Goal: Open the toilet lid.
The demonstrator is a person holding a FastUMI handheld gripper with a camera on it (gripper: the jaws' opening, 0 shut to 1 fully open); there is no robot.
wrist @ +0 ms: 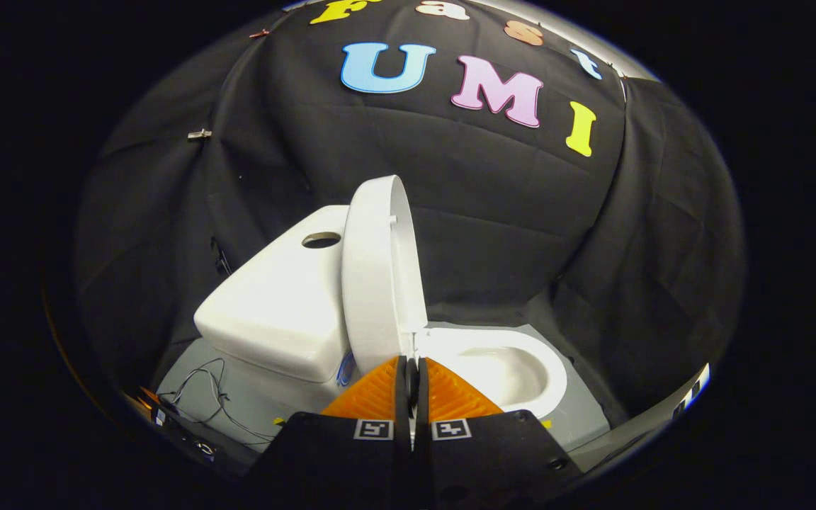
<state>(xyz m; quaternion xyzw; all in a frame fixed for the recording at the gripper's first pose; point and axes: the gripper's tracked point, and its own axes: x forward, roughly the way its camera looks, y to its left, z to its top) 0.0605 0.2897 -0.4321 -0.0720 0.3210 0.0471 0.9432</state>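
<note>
A white toilet stands on a grey floor, seen from its side. Its lid (378, 273) is raised upright and leans back against the white tank (277, 304), which has a round hole on top. The open bowl (503, 368) lies to the right of the lid. My gripper (411, 365) is shut, its two fingers pressed together with nothing between them. The fingertips sit just in front of the lid's lower edge, near the hinge; I cannot tell if they touch it.
Black cloth walls close the booth behind and to both sides of the toilet. Thin cables (206, 397) lie on the grey floor (581, 418) left of the tank's base.
</note>
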